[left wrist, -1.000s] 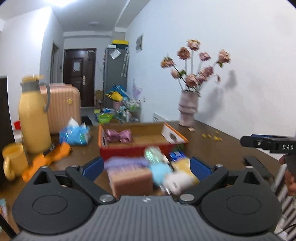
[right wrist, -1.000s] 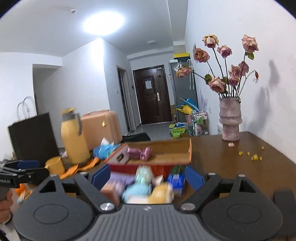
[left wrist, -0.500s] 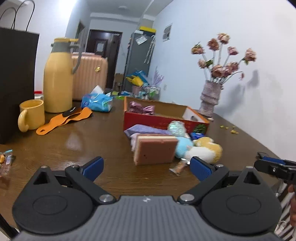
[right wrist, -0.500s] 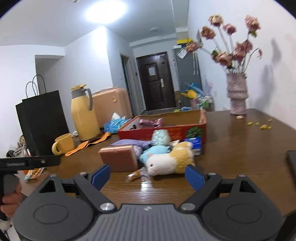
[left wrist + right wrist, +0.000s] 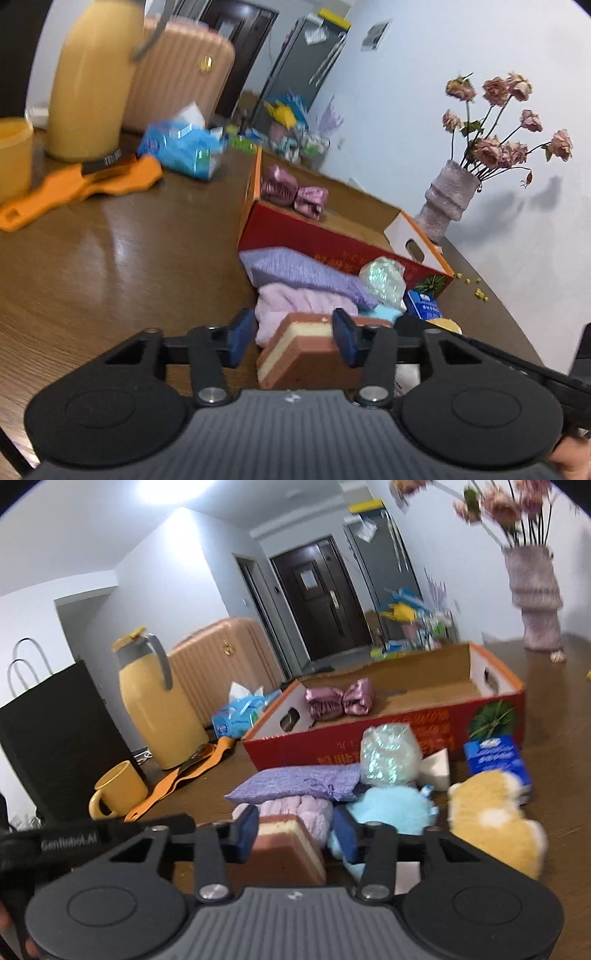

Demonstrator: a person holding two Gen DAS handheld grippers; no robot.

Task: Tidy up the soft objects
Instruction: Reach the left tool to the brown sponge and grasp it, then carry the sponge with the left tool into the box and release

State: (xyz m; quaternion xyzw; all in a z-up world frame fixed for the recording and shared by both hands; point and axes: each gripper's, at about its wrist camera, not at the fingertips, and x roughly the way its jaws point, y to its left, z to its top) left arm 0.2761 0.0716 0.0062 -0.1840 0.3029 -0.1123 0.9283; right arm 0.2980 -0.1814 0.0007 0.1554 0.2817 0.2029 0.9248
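A: Start at the left of the left wrist view. What's on the table (image 5: 129,258)?

B: A yellow cup (image 5: 13,155) at the edge, a yellow jug (image 5: 88,81) behind it, a flat orange tool (image 5: 74,188) lying in front of the jug, then a blue tissue pack (image 5: 181,147)

A: And the middle?

B: A red cardboard box (image 5: 295,229), open on top, with two pink satin bows (image 5: 291,190) inside near its left end. The soft things are piled against its front wall: a purple knitted cloth (image 5: 303,271) on a lilac fluffy cloth (image 5: 291,306), with a shiny pale green ball (image 5: 382,280) and a blue carton (image 5: 423,304) to the right

A: Where's the left gripper (image 5: 293,339)?

B: Low over the near end of the pile. Its jaws are narrowing, with the layered brown and cream sponge block (image 5: 306,354) between them. The left pad shows a small gap from the block, so I see no squeeze yet

A: And the right gripper (image 5: 293,832)?

B: Its jaws are closing too, over the same sponge block. The block sits against the left pad, while the right pad stands clear of it in front of a blue plush (image 5: 391,808). A yellow plush (image 5: 491,823) lies further right, and a vase of dried roses (image 5: 447,199) stands by the wall
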